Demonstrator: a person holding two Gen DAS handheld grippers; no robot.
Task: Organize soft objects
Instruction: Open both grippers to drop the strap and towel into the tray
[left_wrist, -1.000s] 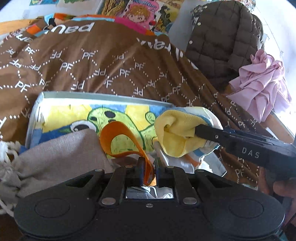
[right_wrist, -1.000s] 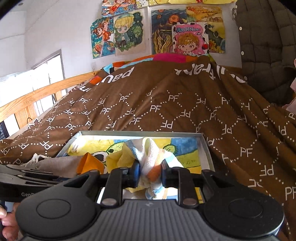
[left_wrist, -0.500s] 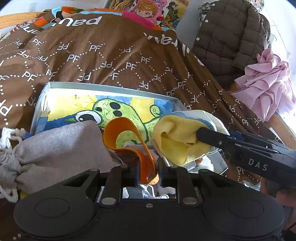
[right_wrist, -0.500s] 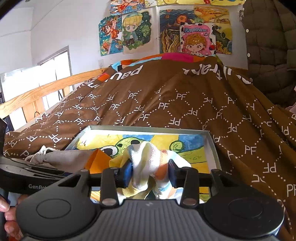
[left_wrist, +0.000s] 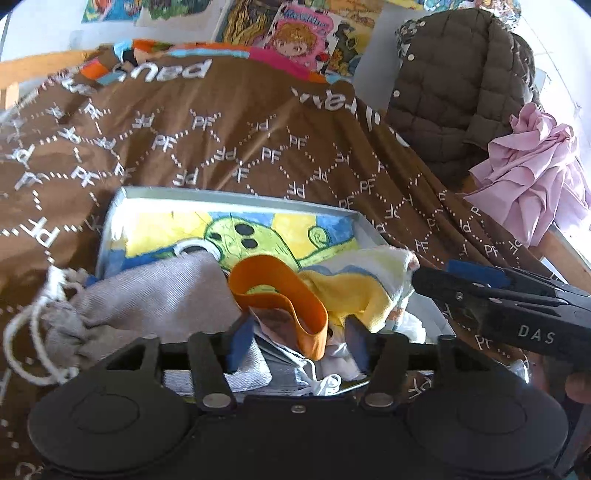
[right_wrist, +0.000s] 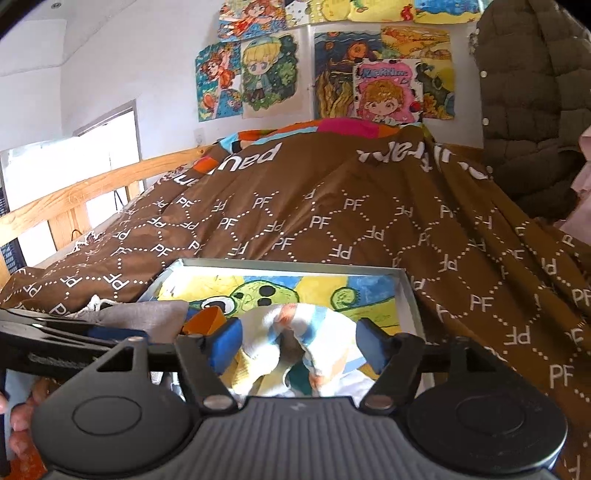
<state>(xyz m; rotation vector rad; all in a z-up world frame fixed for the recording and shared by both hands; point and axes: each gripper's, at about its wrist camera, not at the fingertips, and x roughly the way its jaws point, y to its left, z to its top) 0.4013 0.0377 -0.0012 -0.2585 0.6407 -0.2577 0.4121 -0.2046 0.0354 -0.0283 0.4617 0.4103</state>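
Left hand-held gripper (left_wrist: 299, 341): jaws are opening, standing apart around the orange band (left_wrist: 291, 299); pads are not pressing it. Right hand-held gripper (right_wrist: 295, 349): jaws are opening too, the striped towel (right_wrist: 291, 343) lying loose between them. Both items are resting in the tray (left_wrist: 236, 194) on the bed's brown blanket (left_wrist: 221, 140), beside a grey drawstring pouch (left_wrist: 147, 295). Judgement: all are light, limp and unbreakable; the towel is likely unfolding when lifted, so pinch a bunched fold; take the band across its flat loop.
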